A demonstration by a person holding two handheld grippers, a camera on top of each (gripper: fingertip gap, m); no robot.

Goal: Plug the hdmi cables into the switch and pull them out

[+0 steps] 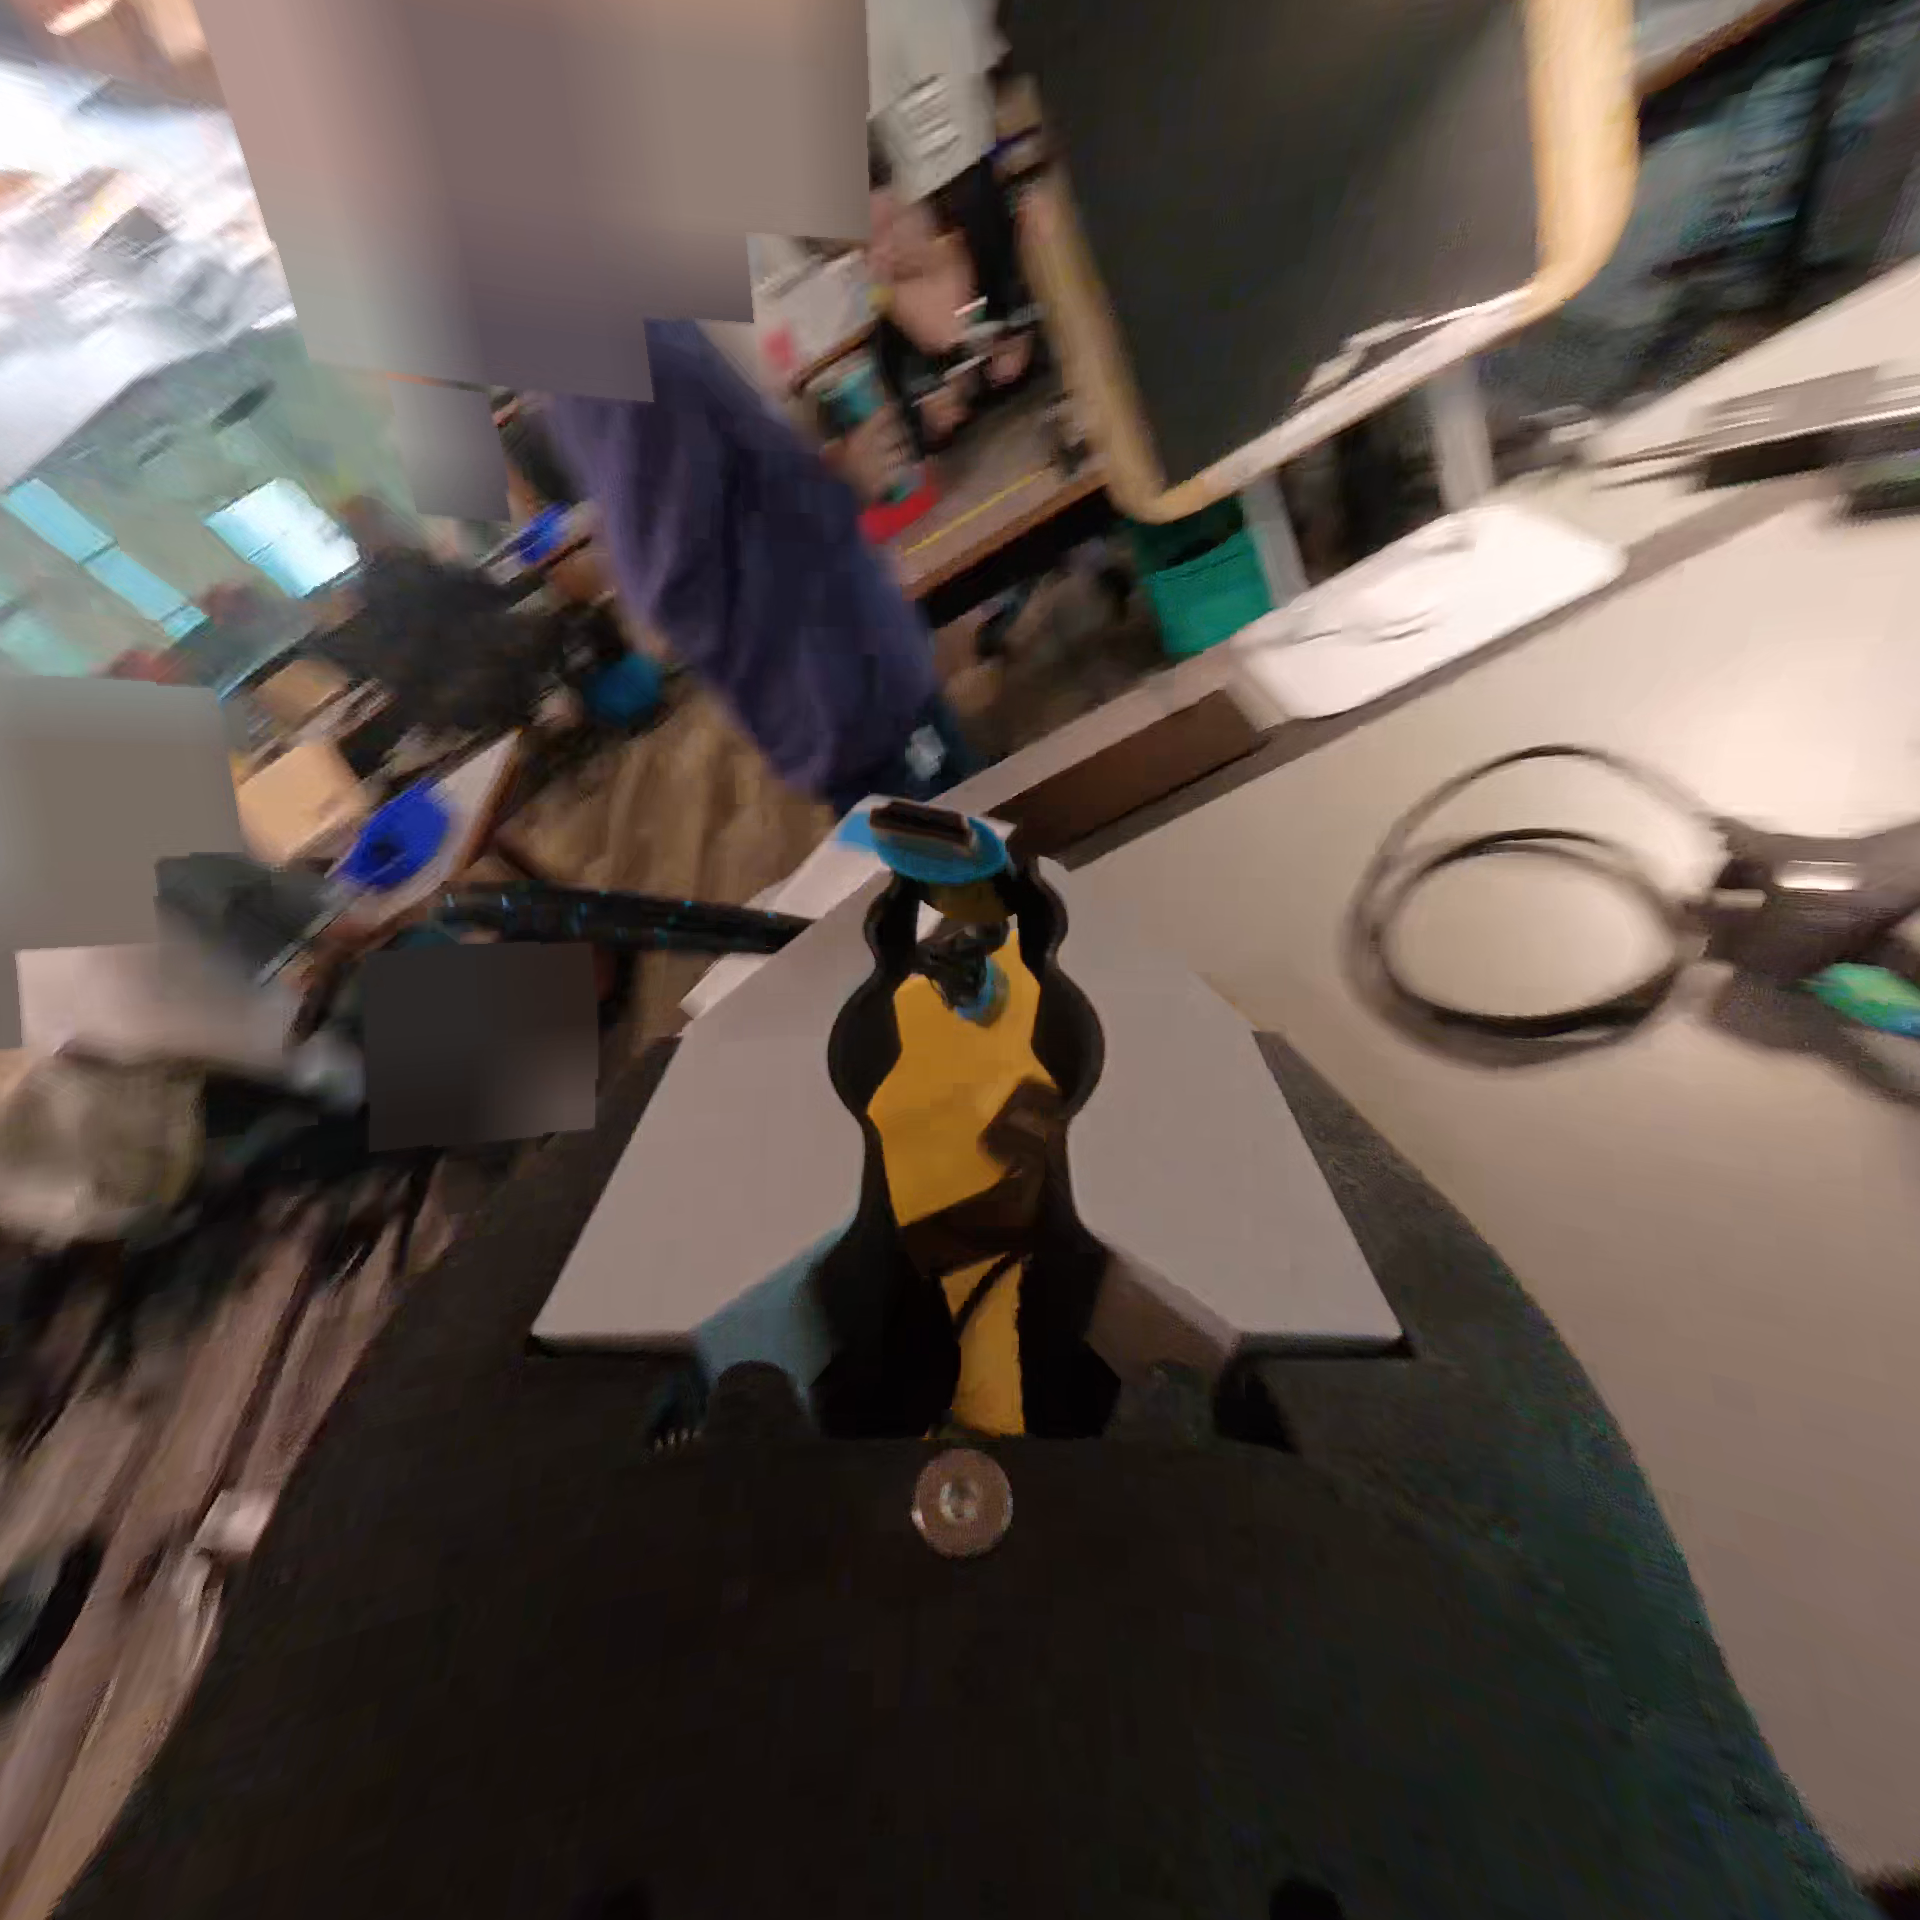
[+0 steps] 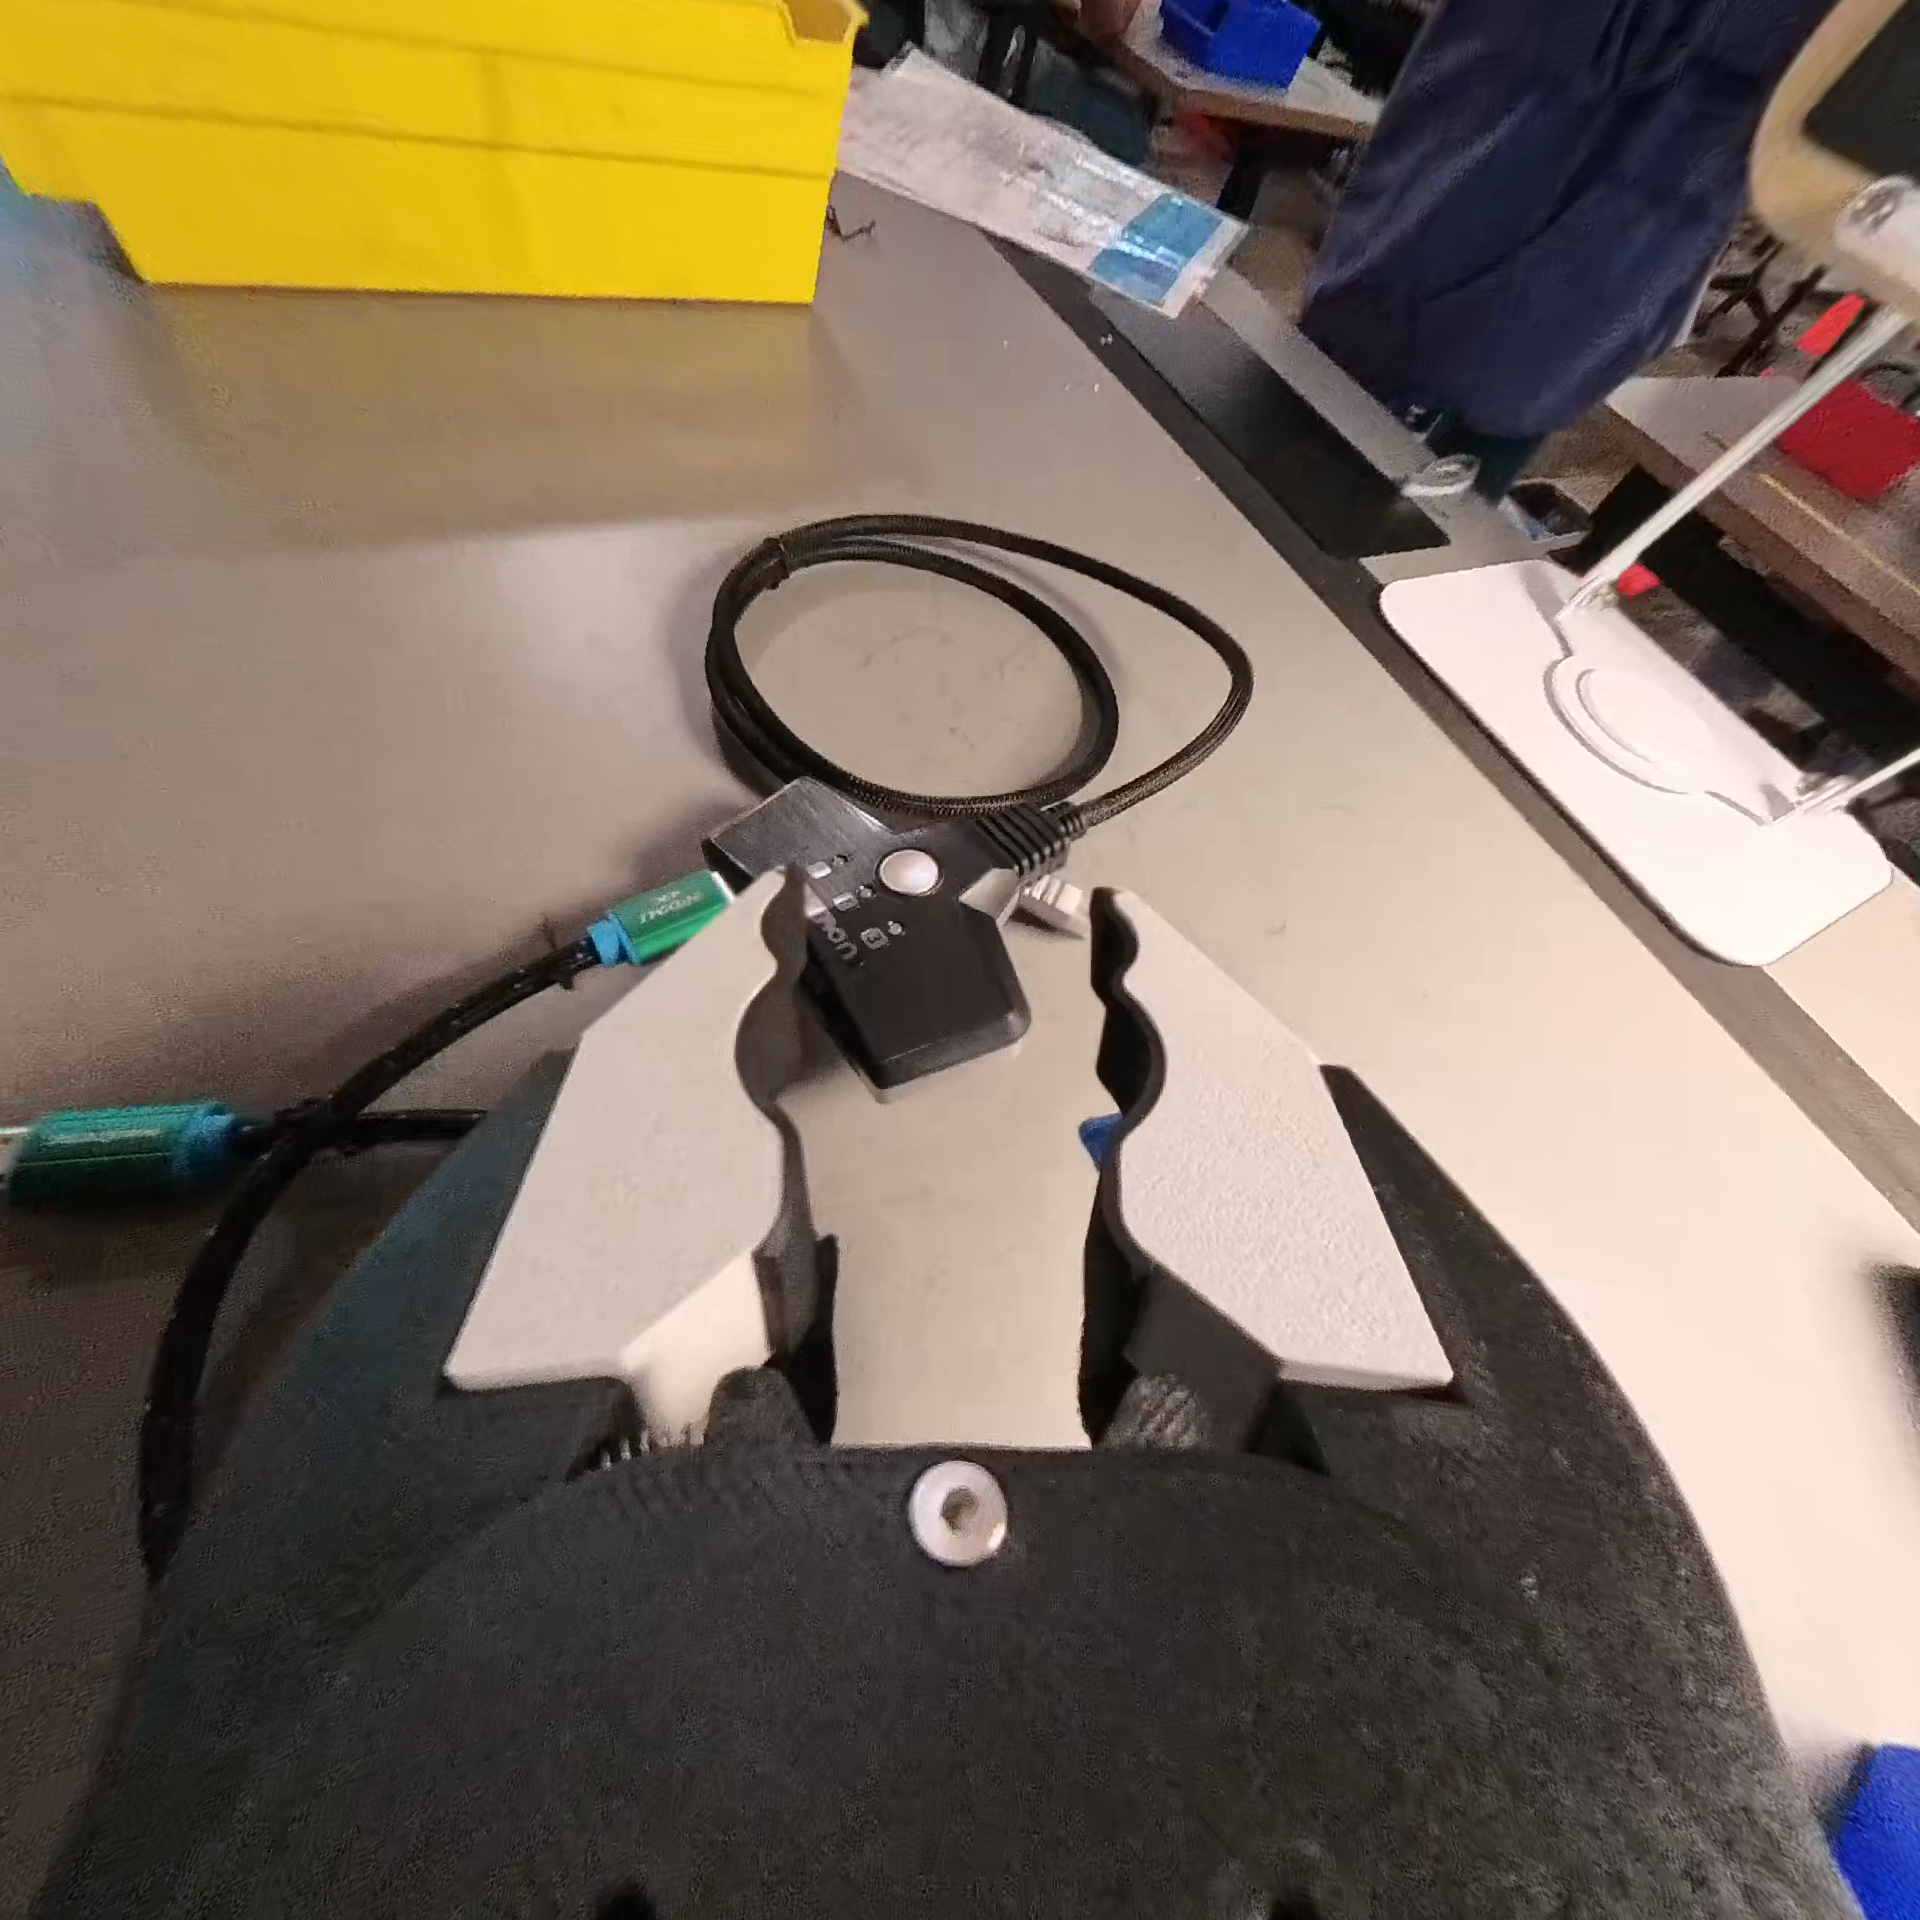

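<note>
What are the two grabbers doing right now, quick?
Left gripper: shut on an HDMI plug, held up off the table.
Right gripper: open, holding nothing, its fingers either side of the black switch.

a small black hdmi switch point(image 2: 914, 966) lies flat on the grey bench point(image 2: 416, 582), a round silver button and small indicator marks on its top face. its own black braided cable point(image 2: 977, 665) leaves the far end and curls into a loop on the bench behind it. a green hdmi plug point(image 2: 665, 920) is seated in its left side. a second green plug point(image 2: 114, 1148) lies loose on the bench, farther left. a third plug point(image 1: 925, 831), with a blue collar, is held upright off the bench, metal tip exposed.
</note>
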